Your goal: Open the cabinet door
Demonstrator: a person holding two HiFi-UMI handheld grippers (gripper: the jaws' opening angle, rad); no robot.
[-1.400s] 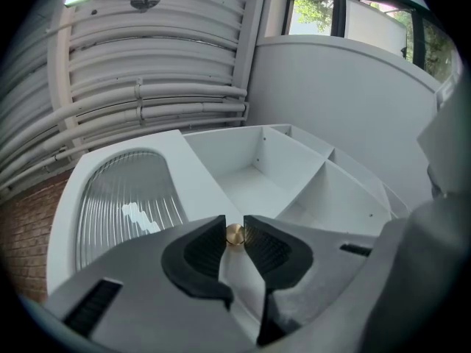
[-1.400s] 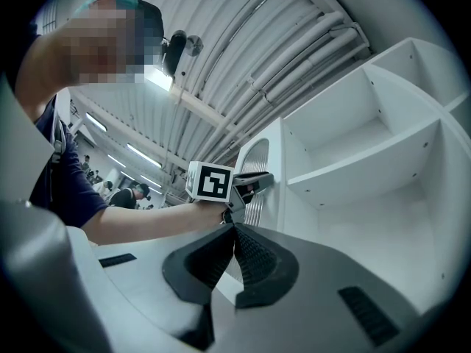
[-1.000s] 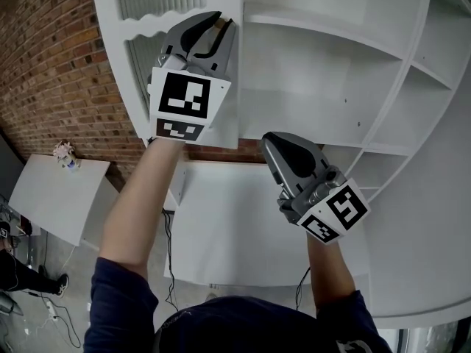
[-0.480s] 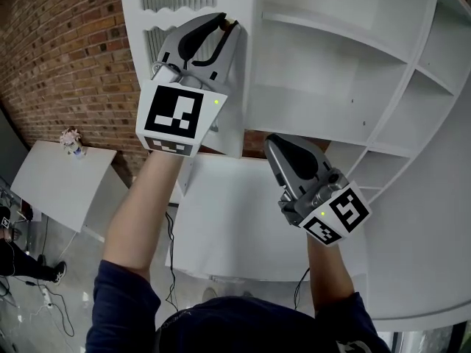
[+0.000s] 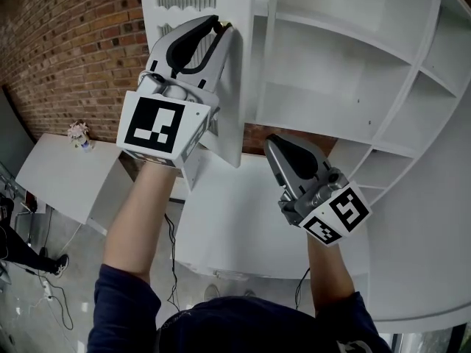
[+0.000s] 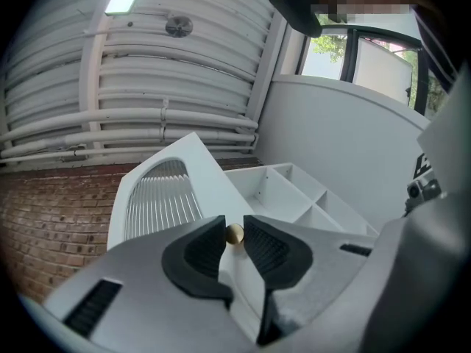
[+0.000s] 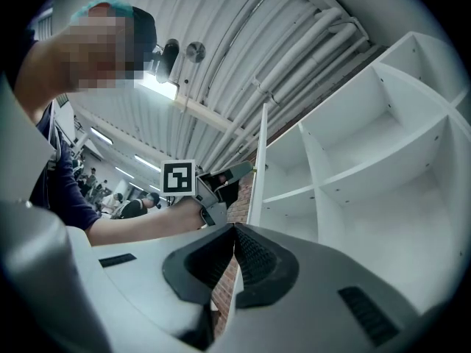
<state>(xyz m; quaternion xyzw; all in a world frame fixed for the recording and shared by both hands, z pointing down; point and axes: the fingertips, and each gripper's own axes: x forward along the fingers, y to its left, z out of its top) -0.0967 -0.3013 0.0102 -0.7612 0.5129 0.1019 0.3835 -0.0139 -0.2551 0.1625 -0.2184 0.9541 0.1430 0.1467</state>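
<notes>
Swinging further out than a second ago, the cabinet door (image 5: 237,87) now stands almost edge-on in the head view. Its slatted panel has turned toward the brick wall (image 5: 66,57) on the left. The left tongs (image 5: 221,26) have travelled leftward with it, and more of the shelf compartments (image 5: 331,57) lies bare behind.

The left tongs are pinched partway closed on the door's small brass knob (image 6: 235,233), which sits right at the tips of the ribbed pads. Just right of the door's lower edge, the right tongs (image 5: 272,142) hang with the jaws together and nothing between them, in much the same spot as before. The open shelves fill the far right.

The door looks to be well over halfway through its swing. The main risk is the grip: the knob is round and held only at the pad tips. A pull that strays from the hinge arc could let it pop free and leave the door short of fully open. The idle right tongs sit close enough to catch the door if it swings back.
</notes>
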